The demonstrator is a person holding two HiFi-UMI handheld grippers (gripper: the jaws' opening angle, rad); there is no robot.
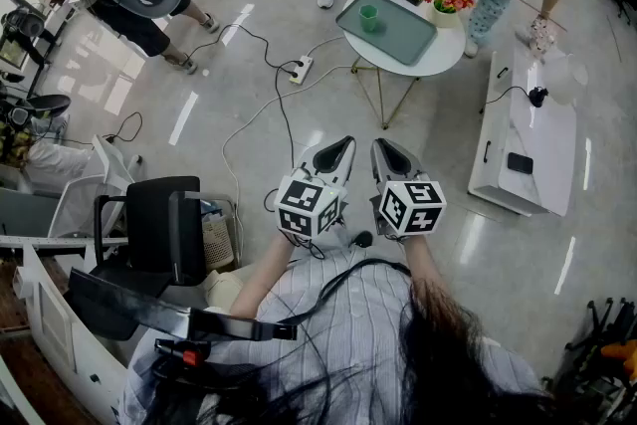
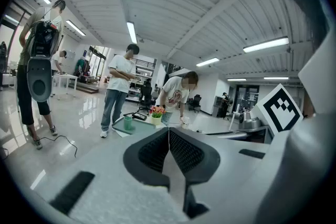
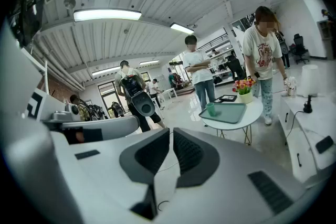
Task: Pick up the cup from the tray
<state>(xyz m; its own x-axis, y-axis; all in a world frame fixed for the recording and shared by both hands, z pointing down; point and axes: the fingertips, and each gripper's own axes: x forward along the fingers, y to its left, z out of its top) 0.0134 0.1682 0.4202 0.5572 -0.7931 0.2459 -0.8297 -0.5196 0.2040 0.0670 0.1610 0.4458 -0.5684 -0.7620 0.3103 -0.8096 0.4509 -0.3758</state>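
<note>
Cup [image 1: 369,17], green, upright on tray [image 1: 404,35]

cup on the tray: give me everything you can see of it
The cup is small, plain and green, possibly plastic, with no handle showing. It stands upright, mouth up, near one end of the green tray, which lies on the round white table. Only the tray touches it. Whether anything is inside cannot be told.
</note>
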